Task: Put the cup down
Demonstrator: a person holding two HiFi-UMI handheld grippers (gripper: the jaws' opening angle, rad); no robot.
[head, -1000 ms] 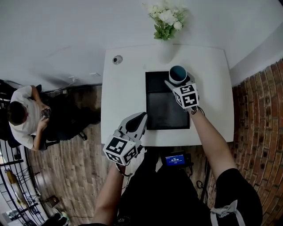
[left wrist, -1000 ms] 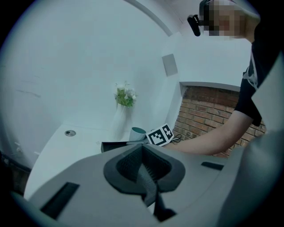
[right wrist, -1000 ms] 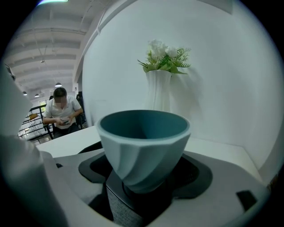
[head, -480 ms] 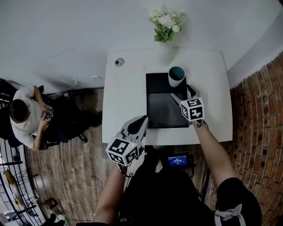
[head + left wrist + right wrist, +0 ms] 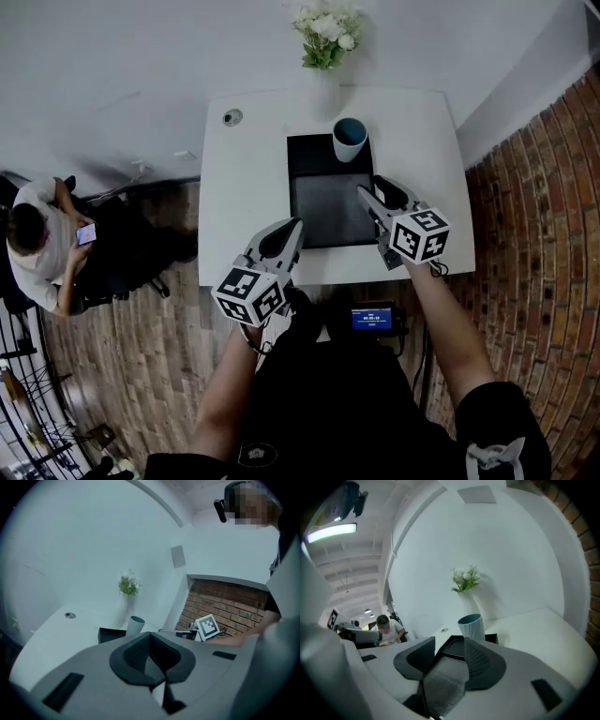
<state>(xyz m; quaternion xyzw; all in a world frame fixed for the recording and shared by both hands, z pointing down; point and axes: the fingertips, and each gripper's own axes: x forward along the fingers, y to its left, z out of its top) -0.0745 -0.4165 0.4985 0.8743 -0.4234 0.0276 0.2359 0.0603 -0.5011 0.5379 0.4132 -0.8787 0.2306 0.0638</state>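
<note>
The pale cup (image 5: 350,139) with a teal inside stands upright on the far right corner of the black mat (image 5: 323,202). It also shows in the left gripper view (image 5: 136,624) and in the right gripper view (image 5: 471,626). My right gripper (image 5: 369,189) hovers over the mat's near right part, well short of the cup. Its jaws are closing, and only the mat shows in the gap between them (image 5: 450,641). My left gripper (image 5: 292,226) hangs at the table's near edge, left of the mat. It is shut (image 5: 150,635) and holds nothing.
A white vase of flowers (image 5: 322,52) stands behind the cup on the white table (image 5: 246,202). A cable grommet (image 5: 232,117) sits at the far left. A brick wall (image 5: 539,234) rises to the right. A seated person (image 5: 37,248) is on the left.
My right gripper has let go of the cup and drawn back toward the table's near edge. The cup stays standing on the mat. The left gripper has hardly moved.
</note>
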